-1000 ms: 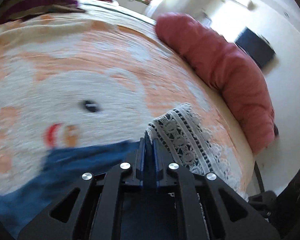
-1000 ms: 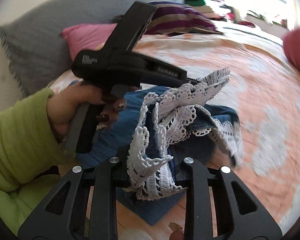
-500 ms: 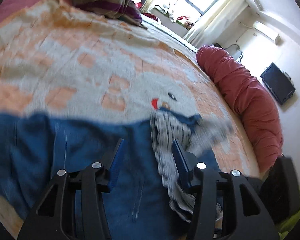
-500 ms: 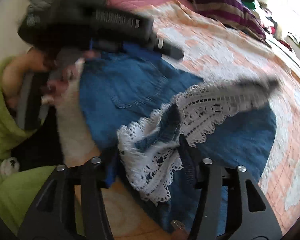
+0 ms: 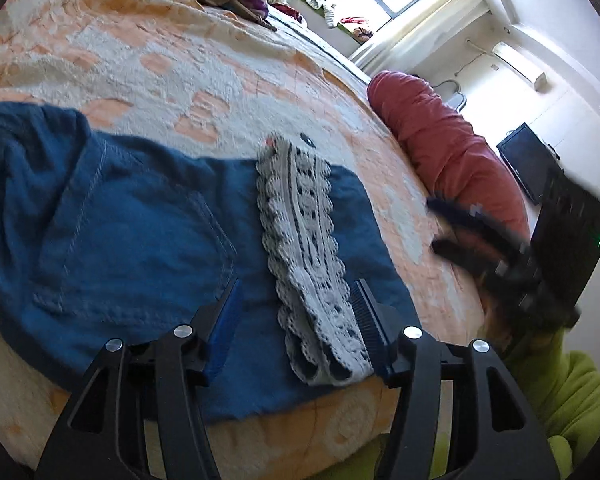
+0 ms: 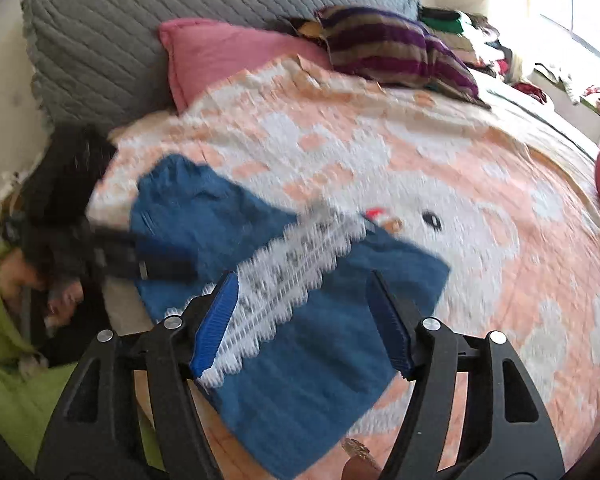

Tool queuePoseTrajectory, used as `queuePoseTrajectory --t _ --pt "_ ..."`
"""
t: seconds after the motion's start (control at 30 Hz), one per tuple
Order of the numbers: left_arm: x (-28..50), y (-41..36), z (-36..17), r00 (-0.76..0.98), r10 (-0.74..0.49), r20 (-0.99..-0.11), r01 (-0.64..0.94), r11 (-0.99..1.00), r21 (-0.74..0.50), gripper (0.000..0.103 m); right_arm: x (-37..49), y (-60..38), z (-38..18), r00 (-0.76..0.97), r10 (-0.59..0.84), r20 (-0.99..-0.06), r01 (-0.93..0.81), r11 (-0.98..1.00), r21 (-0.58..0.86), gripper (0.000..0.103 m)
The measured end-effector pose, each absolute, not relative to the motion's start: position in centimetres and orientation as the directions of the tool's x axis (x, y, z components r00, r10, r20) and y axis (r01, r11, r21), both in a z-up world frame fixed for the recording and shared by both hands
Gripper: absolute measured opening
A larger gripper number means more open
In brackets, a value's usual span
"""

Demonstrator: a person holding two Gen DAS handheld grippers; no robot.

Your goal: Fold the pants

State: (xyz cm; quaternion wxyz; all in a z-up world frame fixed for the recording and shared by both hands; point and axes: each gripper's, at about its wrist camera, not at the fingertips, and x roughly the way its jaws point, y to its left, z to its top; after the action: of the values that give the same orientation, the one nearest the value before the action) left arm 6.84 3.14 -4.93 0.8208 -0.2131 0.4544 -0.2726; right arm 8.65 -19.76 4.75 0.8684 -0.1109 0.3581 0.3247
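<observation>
Now a pair of blue denim pants [image 5: 148, 248] with white lace hems [image 5: 304, 256] is lying folded on a bed covered by an orange and white blanket [image 5: 172, 68], close to the blanket's near edge. The lace hems are resting across the top of the denim, so the legs are already looking doubled over the seat; by my reading, one fold is done and a further fold, or some smoothing, is remaining.

Both sets of tongs have just been opening. The left tongs [image 5: 296, 312] are standing apart, with the near end of the lace strip lying between their fingers but not being pinched. The right tongs [image 6: 304, 320] are also standing apart above the pants, gripping nothing.

Beyond the pants, the blanket is stretching wide and bare toward a striped cushion [image 6: 396, 52] and a red bolster [image 5: 452, 160], leaving plenty of room for moving.
</observation>
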Motion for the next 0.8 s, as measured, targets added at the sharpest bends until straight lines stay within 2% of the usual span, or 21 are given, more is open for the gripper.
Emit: queuePoseTrajectory --t 0.1,0.17,0.3,0.4,0.47,0.53,0.6,0.73,0.8 --pt "6.6 1.9 -5.5 0.404 -0.647 -0.646 0.258 0.759 -0.598 0.055 10.1 -18.5 4.7 0.55 0.455 -0.701 -0.658 0.753 -0.027 0.064" --pt "6.6 1.0 -6.0 0.379 -0.638 -0.671 0.26 0.769 -0.584 0.055 12.5 -17.3 3.8 0.501 0.446 -0.741 -0.685 0.728 -0.025 0.064" --pt "6.1 -0.7 -6.3 0.357 -0.599 -0.717 0.285 0.801 -0.527 0.053 15.4 -14.9 1.4 0.423 0.401 -0.812 -0.734 0.678 -0.048 0.051" --pt "5.9 -1.3 -6.3 0.361 -0.577 -0.733 0.29 0.816 -0.499 0.053 18.2 -13.1 0.1 0.375 0.401 -0.836 -0.752 0.659 -0.021 0.051" --pt "5.8 -1.7 -6.5 0.358 -0.572 -0.738 0.295 0.819 -0.492 0.047 19.9 -12.2 -0.7 0.341 0.404 -0.849 -0.76 0.65 0.004 0.051" --pt "5.7 -2.2 -6.8 0.351 -0.564 -0.747 0.306 0.823 -0.478 0.047 21.7 -11.5 -2.0 0.281 0.389 -0.877 -0.769 0.638 0.037 0.051" --pt "5.6 -2.3 -6.8 0.35 -0.561 -0.75 0.311 0.825 -0.472 0.047 22.5 -11.3 -3.3 0.228 0.376 -0.898 -0.774 0.629 0.067 0.037" --pt "5.8 -2.0 -7.1 0.34 -0.576 -0.743 0.305 0.815 -0.493 0.05 22.5 -12.3 -4.6 0.157 0.407 -0.9 -0.788 0.6 0.134 0.025" --pt "5.7 -2.1 -7.1 0.336 -0.583 -0.74 0.312 0.81 -0.496 0.055 22.1 -13.3 -4.4 0.159 0.438 -0.885 -0.783 0.602 0.158 0.018"
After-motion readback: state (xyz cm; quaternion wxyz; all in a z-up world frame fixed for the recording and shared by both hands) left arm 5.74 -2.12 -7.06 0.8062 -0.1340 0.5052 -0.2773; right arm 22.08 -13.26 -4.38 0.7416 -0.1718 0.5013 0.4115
